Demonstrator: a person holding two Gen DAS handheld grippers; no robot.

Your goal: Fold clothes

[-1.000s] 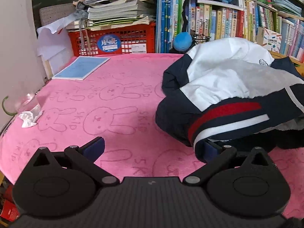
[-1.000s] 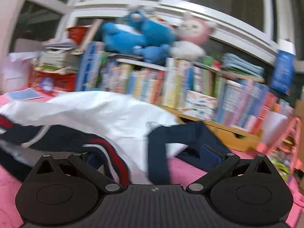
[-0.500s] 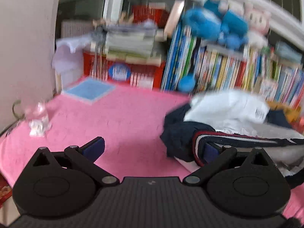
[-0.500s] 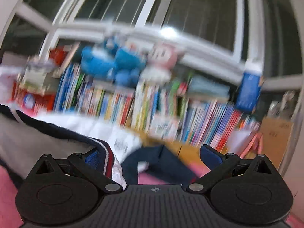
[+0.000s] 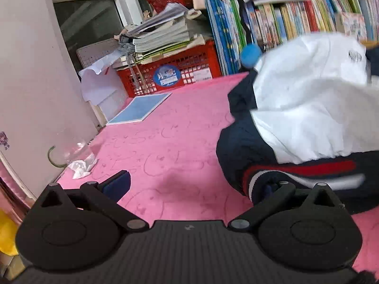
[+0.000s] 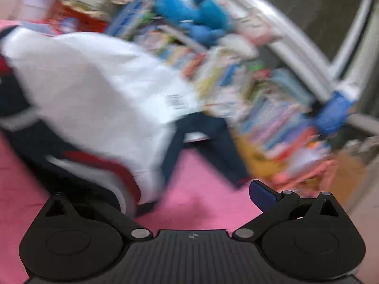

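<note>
In the left wrist view, the left gripper (image 5: 193,184) is seen with jaws wide, one finger hidden under the striped hem of the jacket (image 5: 305,118), which lies bunched on the pink blanket (image 5: 170,146) over the desk. In the blurred right wrist view, the right gripper (image 6: 189,196) is likewise spread, its left finger buried beneath the jacket (image 6: 90,90). No neat fold is shown; folding is judged unfinished.

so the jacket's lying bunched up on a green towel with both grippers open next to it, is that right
Not quite: the towel is pink, not green, as the left wrist view shows. The rest holds: the jacket lies bunched on it, and the left gripper and right gripper are both open beside it.
</note>
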